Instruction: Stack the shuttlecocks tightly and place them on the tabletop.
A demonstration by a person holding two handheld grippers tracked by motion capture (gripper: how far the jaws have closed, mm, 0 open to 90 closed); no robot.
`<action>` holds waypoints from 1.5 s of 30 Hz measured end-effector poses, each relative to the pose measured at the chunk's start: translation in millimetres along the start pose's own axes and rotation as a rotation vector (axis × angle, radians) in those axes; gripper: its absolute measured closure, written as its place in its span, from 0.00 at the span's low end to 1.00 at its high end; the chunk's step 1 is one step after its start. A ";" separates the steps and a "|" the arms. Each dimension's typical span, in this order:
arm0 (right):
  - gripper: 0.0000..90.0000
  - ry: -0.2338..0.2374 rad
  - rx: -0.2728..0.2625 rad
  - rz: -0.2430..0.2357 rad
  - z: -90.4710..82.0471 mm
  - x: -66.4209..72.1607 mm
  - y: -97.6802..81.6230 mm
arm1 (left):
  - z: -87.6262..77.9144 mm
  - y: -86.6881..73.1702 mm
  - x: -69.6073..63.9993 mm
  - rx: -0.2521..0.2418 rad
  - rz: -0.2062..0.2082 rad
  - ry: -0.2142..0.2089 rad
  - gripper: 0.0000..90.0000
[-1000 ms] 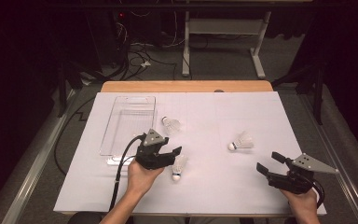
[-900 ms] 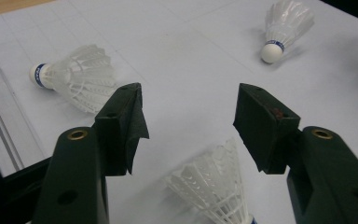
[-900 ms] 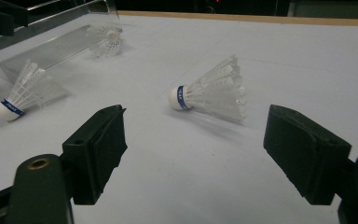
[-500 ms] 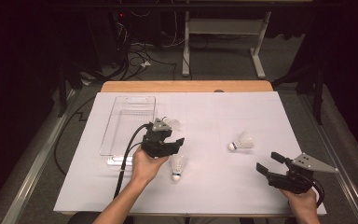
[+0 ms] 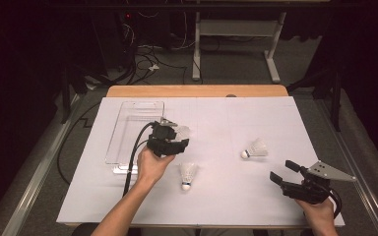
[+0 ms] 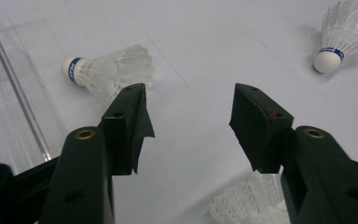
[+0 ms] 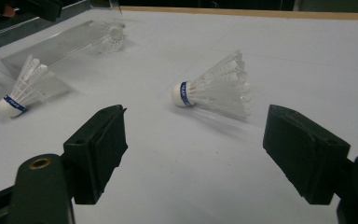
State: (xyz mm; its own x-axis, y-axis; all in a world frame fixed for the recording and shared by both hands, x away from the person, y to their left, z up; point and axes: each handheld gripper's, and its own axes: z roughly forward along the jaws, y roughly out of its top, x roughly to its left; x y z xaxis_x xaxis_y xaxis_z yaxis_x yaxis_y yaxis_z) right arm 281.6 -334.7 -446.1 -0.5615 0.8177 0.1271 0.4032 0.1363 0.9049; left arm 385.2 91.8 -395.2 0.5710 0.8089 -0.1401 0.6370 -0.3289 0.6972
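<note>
Beside the clear tray (image 5: 128, 129), the left gripper (image 6: 189, 109) is hovering with jaws apart near a shuttlecock (image 6: 107, 74); centring over its cork before closing looks wise, while the right gripper (image 5: 289, 173) is gaping idle.

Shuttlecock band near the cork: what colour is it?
Blue, on the shuttlecock; clearest in the right gripper view.

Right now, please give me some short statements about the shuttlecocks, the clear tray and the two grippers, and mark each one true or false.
1. Three shuttlecocks lie on the white table cover. True: one near the tray, a middle one, and a right one.
2. The left gripper is shut on a shuttlecock. False: its jaws are open, holding nothing.
3. The clear tray holds a shuttlecock. False: all lie outside it.
4. The right gripper is open. True.
</note>
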 end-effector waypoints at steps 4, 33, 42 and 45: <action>0.24 0.001 0.003 0.001 0.5 -0.2 -0.1 | -1.2 8.5 -1.2 0.007 0.019 0.018 0.51; 0.24 0.021 0.020 0.002 1.8 -0.4 -0.7 | 45.4 57.5 16.1 0.258 0.088 0.148 0.55; 0.24 0.024 0.023 0.003 2.2 -0.3 -0.7 | 54.6 58.4 18.7 0.280 0.108 0.180 0.64; 0.24 0.024 0.023 0.002 2.2 -0.2 -0.8 | 57.3 59.6 17.5 0.287 0.118 0.192 0.67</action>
State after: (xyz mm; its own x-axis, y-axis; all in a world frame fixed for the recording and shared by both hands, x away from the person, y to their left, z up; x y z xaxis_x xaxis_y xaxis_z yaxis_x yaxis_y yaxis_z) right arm 283.0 -333.7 -447.8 -0.5775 0.8046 0.1383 0.4204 0.1479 0.8952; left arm 462.8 58.4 -396.4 0.5593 0.8248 0.0831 0.7071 -0.5270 0.4714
